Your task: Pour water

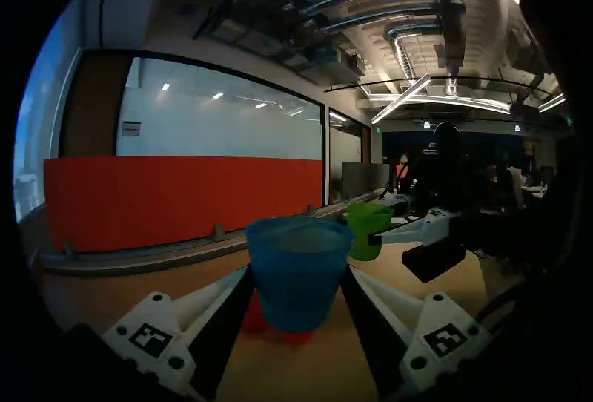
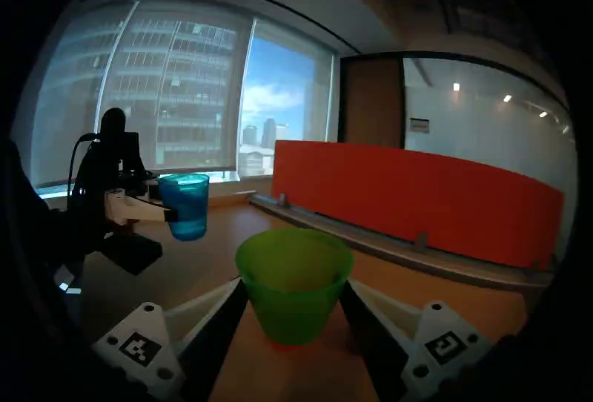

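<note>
A translucent blue cup (image 1: 296, 272) stands upright between the fingers of my left gripper (image 1: 298, 277), which is shut on it above the wooden table. Something red (image 1: 256, 318) shows just under the cup. Farther right, a green cup (image 1: 367, 228) is held by my right gripper (image 1: 385, 237). In the right gripper view the green cup (image 2: 294, 283) sits upright in my right gripper (image 2: 294, 292), shut on it. Off to the left, the blue cup (image 2: 184, 204) hangs in the left gripper (image 2: 167, 213), held a little above the table.
A wooden table (image 2: 215, 254) runs up to an orange partition (image 2: 415, 194) with a metal rail along its foot. A dark stand (image 2: 111, 179) rises at the left by the windows. A dark figure (image 1: 445, 172) is behind the right gripper.
</note>
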{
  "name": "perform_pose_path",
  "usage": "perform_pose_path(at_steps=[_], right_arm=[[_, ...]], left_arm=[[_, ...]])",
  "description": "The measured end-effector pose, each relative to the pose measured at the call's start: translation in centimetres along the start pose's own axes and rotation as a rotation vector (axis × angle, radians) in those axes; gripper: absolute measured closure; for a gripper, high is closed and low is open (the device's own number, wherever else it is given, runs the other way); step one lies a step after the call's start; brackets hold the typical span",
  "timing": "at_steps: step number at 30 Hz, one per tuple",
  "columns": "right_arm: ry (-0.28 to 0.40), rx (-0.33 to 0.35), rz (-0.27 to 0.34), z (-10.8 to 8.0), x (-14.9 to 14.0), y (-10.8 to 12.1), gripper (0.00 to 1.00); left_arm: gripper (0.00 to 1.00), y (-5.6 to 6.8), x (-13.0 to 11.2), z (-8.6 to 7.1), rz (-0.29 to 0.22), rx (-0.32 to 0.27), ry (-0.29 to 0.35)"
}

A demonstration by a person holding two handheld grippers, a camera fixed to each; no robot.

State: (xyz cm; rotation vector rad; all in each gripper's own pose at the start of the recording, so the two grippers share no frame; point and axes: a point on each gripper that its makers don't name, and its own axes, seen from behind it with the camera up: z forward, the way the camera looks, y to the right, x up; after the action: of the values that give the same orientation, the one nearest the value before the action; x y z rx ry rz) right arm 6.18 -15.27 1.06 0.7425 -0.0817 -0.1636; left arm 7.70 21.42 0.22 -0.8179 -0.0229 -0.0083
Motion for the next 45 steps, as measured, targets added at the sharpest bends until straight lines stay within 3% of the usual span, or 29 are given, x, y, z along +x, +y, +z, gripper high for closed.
perform_pose_path(at_steps=[15, 45], right_arm=[[0.015, 0.06, 0.003, 1.0, 0.5, -2.4, 0.14], [0.002, 0.172, 0.015, 3.0, -1.0, -6.9, 0.14]], left_arm=[[0.2, -1.6, 2.7, 0.0, 0.124, 0.048, -0.001], [0.2, -2.3, 7.9, 0.5, 0.486, 0.121, -0.015]])
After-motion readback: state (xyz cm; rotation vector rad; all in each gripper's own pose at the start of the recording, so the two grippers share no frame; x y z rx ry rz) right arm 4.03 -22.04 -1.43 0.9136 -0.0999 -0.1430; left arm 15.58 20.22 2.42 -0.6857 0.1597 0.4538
